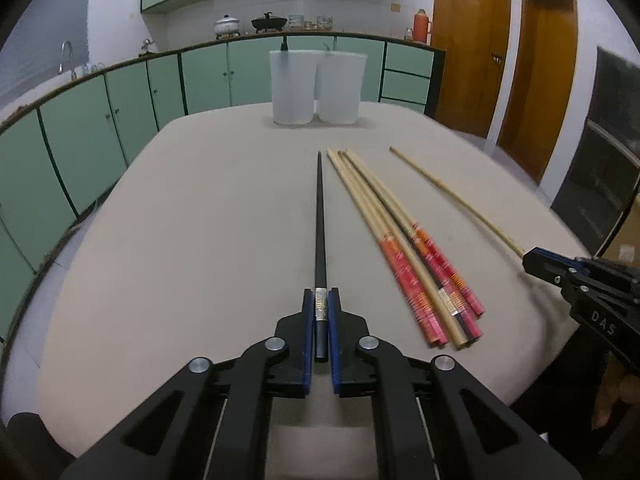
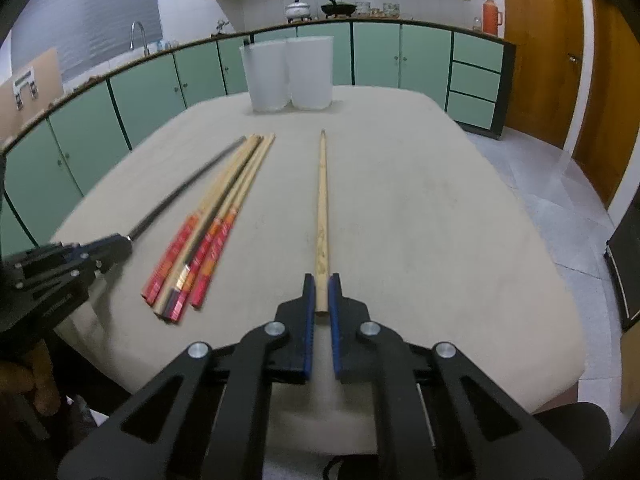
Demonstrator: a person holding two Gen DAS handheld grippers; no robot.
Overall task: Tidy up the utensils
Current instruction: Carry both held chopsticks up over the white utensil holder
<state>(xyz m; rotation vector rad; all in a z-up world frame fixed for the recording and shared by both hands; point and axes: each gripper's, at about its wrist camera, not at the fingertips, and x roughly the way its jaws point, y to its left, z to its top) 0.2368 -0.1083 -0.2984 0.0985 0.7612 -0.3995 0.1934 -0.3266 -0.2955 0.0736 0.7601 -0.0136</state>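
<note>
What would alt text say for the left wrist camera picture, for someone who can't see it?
The left tool grips a black chopstick by its thick end, pointing across a beige table toward two white cups. A bundle of red-handled wooden chopsticks lies to its right, and the right tool holds a plain wooden one.

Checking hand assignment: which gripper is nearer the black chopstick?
Left. The left gripper is shut on the black chopstick; the right gripper holds the plain wooden chopstick beyond the bundle.
</note>
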